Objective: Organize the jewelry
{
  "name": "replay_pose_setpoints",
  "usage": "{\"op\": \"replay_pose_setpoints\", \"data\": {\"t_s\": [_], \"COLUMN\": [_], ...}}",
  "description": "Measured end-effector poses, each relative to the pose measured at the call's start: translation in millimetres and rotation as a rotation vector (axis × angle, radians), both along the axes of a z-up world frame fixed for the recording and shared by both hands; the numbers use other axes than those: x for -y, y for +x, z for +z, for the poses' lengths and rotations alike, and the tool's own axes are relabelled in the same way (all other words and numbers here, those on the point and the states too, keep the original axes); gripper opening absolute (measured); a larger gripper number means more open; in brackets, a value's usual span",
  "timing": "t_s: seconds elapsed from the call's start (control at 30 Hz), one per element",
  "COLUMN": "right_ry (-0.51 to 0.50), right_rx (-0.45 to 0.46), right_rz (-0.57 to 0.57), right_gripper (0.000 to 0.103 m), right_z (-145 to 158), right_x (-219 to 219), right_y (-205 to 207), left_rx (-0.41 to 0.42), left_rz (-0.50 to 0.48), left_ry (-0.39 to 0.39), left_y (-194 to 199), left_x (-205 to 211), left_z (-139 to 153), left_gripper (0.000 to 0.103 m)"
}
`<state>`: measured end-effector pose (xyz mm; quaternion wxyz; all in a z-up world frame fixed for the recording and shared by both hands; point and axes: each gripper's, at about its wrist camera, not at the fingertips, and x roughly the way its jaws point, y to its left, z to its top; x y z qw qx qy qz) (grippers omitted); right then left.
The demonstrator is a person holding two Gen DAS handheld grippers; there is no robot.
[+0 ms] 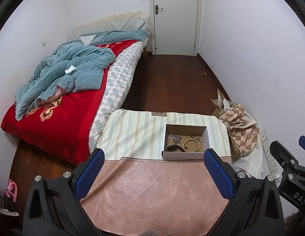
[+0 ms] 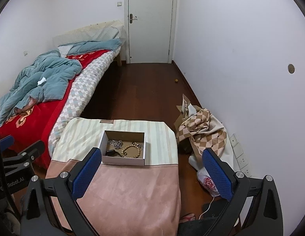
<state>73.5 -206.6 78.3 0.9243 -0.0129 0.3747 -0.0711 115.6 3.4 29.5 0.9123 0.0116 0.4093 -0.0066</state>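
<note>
An open white cardboard box [image 1: 206, 137] [image 2: 122, 160] sits on the striped far half of a cloth-covered table. Inside it lie a silver chain [image 1: 174, 137] [image 2: 115, 143], a wooden bead bracelet [image 1: 191, 144] [image 2: 132, 151] and a dark watch-like band [image 1: 173, 148] [image 2: 111, 153]. My left gripper [image 1: 154, 154] is open and empty, held above the pink near half of the table, short of the box. My right gripper [image 2: 152, 154] is open and empty, its left finger near the box's front left corner.
The table cloth is pink [image 1: 152, 186] near me and cream-striped [image 1: 132, 129] beyond. A bed [image 1: 59, 98] with red and blue bedding stands left. A checked cloth pile [image 2: 203, 133] and a bag [image 2: 208, 182] lie on the floor right. A closed door [image 1: 175, 17] is at the back.
</note>
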Motion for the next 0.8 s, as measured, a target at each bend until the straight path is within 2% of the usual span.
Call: {"op": "replay_pose_setpoints", "data": {"t_s": [0.4,0.8], "right_ry": [0.009,0.002], "right_rx": [-0.058,-0.073], "right_rz": [-0.002,0.009], "right_gripper": [0.103,0.103], "right_z": [-15.0,-15.9], "right_x": [5.5,2.0], "right_y": [29.7,31.2], "left_rx": [-0.051,-0.059], "left_rz": [0.002,-0.001], "left_ry": [0.003,-0.013], "left_y": [24.7,25.4], "left_x": [6.7,6.4], "left_z": [-11.6,-12.2], "left_gripper": [0.103,0.103]}}
